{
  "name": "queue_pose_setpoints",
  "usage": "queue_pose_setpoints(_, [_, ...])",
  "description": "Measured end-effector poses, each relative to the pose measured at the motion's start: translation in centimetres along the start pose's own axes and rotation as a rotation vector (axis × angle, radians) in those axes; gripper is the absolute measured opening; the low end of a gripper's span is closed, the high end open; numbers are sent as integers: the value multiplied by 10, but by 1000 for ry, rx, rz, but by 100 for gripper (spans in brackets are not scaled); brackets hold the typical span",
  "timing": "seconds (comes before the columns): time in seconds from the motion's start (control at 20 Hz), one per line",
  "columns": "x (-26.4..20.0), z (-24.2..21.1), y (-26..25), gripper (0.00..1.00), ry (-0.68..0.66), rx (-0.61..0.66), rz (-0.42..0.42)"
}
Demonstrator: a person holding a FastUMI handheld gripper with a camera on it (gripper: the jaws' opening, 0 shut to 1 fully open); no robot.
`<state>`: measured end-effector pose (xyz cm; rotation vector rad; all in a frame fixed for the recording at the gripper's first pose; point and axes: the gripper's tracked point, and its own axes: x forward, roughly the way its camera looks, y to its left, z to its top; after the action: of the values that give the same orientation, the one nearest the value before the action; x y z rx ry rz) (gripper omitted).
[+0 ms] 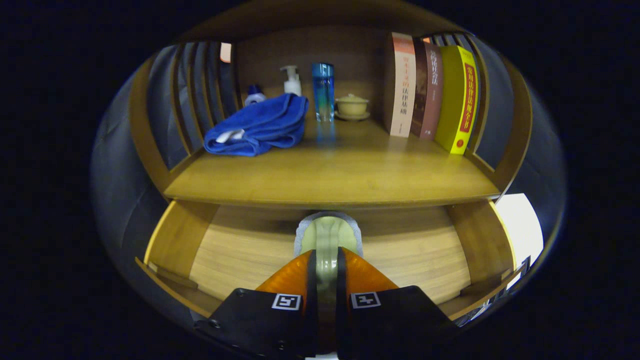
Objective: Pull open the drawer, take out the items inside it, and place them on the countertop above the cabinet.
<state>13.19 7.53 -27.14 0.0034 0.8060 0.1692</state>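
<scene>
Gripping pale item (pixel 327 235) in tongs (pixel 327 255), identity unclear.

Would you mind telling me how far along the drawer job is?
Done: the drawer stands pulled open below the countertop. In hand: the tongs are shut on a pale green item over the drawer. Left: setting it on the countertop, near the blue towel and books.

Glossy varnished wood forms the tabletop (pixel 340 175) and the matt-grained drawer (pixel 240 250), a soft blue terry towel (pixel 260 127) beside a clear plastic bottle (pixel 323 92).
</scene>
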Motion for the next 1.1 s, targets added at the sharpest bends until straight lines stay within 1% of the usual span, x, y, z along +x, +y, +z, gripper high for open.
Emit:
queue_pose_setpoints(0.2, [-30,13,16,23,-49,1,55])
queue_pose_setpoints(0.35, [-44,34,19,23,-102,18,69])
queue_pose_setpoints(0.45, [-43,52,20,23,-114,28,69])
queue_pose_setpoints(0.6, [-28,90,14,23,-139,21,34])
queue_pose_setpoints(0.8, [16,127,15,23,-142,-7,-5])
queue_pose_setpoints(0.95, [52,130,9,23,-79,-10,-46])
queue_pose_setpoints(1.05, [71,124,12,23,-37,2,-49])
queue_pose_setpoints(1.1, [75,126,11,23,-44,3,-57])
